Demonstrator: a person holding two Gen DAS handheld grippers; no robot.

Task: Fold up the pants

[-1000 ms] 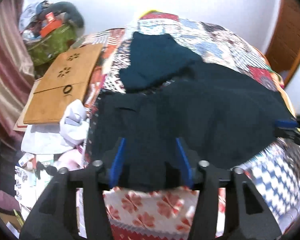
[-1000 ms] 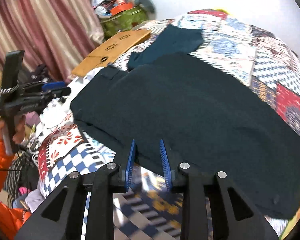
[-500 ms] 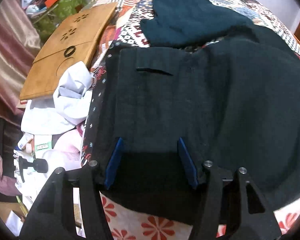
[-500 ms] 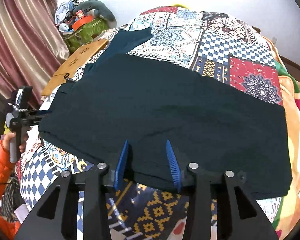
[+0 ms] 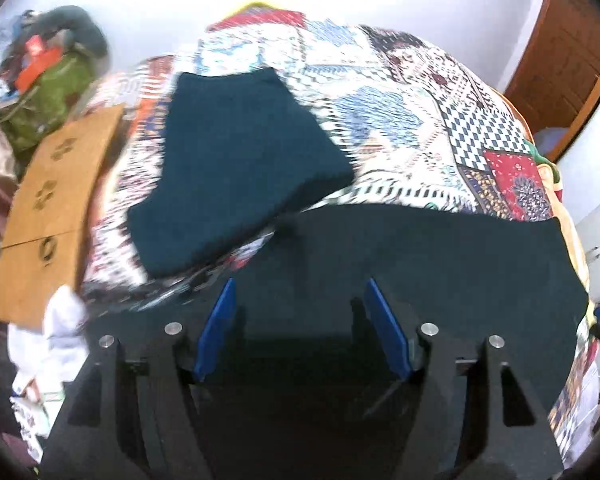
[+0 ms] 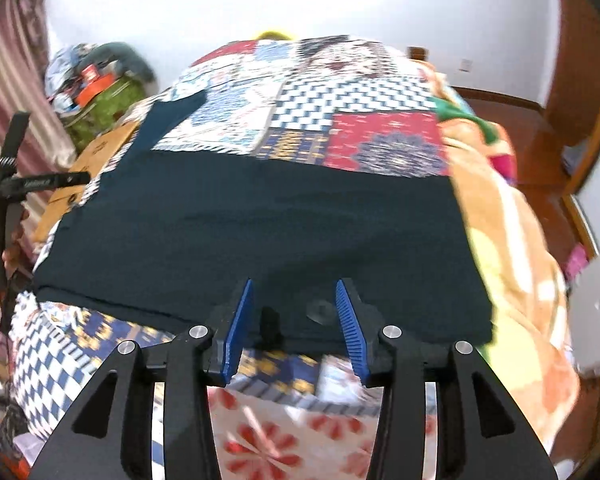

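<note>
Your dark pants [image 6: 260,240] lie spread flat on the bed's patchwork quilt [image 6: 340,96], just ahead of both tools, with one leg [image 5: 236,168] angling away toward the far left in the left wrist view. Your left tool [image 5: 300,336] sits low over the near part of the cloth; its blue pads stand wide apart and are opening, with dark fabric showing between them but neither pad pressing on it. Your right tool [image 6: 294,326] hovers at the near hem, jaws moderately apart and also opening; the hem's edge (and a small dark loop there) lies between the pads, not clamped. From the right wrist view you can see your other tool's handle at far left, with faint white lettering on it too blurred to read. Left of the left tool a brown cardboard sheet [image 5: 48,208] carries printed symbols, no legible words. Beyond it sits a green bag [image 5: 52,100] piled with clutter.
</note>
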